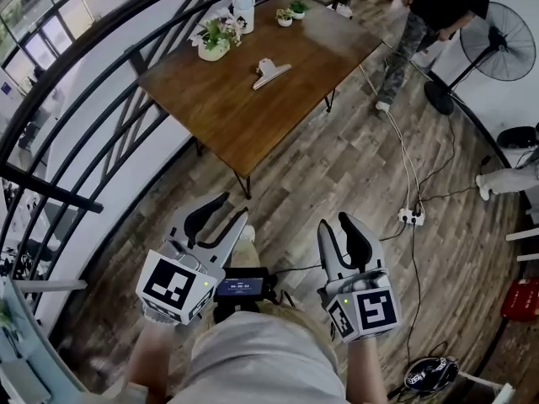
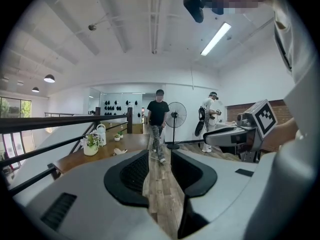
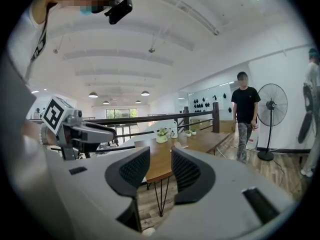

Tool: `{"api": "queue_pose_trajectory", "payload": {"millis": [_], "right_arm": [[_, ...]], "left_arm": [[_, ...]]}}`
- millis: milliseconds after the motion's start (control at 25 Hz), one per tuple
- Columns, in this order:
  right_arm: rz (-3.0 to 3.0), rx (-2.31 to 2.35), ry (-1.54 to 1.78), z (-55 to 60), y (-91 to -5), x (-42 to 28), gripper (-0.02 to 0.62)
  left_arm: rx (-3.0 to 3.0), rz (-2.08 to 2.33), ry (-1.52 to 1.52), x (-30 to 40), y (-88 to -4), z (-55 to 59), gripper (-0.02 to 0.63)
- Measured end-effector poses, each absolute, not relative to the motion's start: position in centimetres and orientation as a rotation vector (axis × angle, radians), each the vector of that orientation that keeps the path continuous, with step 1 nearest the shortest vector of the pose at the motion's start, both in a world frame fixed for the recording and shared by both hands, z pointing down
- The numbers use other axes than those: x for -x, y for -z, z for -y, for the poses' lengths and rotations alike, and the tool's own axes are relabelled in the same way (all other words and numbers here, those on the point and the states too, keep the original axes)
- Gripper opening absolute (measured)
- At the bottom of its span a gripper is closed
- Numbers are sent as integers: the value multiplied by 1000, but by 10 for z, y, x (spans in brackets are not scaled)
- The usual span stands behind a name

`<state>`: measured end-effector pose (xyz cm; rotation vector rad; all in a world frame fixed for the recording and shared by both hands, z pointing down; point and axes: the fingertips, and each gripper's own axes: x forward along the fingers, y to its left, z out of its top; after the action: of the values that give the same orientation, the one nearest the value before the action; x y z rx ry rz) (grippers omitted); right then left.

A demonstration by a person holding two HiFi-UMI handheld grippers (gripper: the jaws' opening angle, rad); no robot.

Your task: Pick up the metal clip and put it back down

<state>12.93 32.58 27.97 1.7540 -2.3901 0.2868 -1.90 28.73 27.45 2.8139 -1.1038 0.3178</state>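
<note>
Clip of silver metal (image 1: 269, 71) lying on a brown rectangular wooden table (image 1: 244, 120), near a white plant pot (image 1: 213, 51).
Left grey two-jaw gripper (image 1: 232, 211) and right grey two-jaw gripper (image 1: 335, 223) hover over wooden plank floor (image 1: 354, 167), well apart from the table, jaws parted, nothing between them.

L gripper (image 1: 233, 206) jaws apart, R gripper (image 1: 335, 222) same

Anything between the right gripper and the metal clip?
No obstacle: head view shows only wood floor, then bare tabletop, between the right gripper and the metal clip.
</note>
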Motion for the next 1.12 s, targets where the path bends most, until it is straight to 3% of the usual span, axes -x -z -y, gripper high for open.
{"api": "queue_pose_trajectory", "payload": {"millis": [1120], "right_arm": [[2279,-1807,-347,-77,-292,-105,144]], "left_arm": [[-2807,957,-383,31,-300,-32,143]]}}
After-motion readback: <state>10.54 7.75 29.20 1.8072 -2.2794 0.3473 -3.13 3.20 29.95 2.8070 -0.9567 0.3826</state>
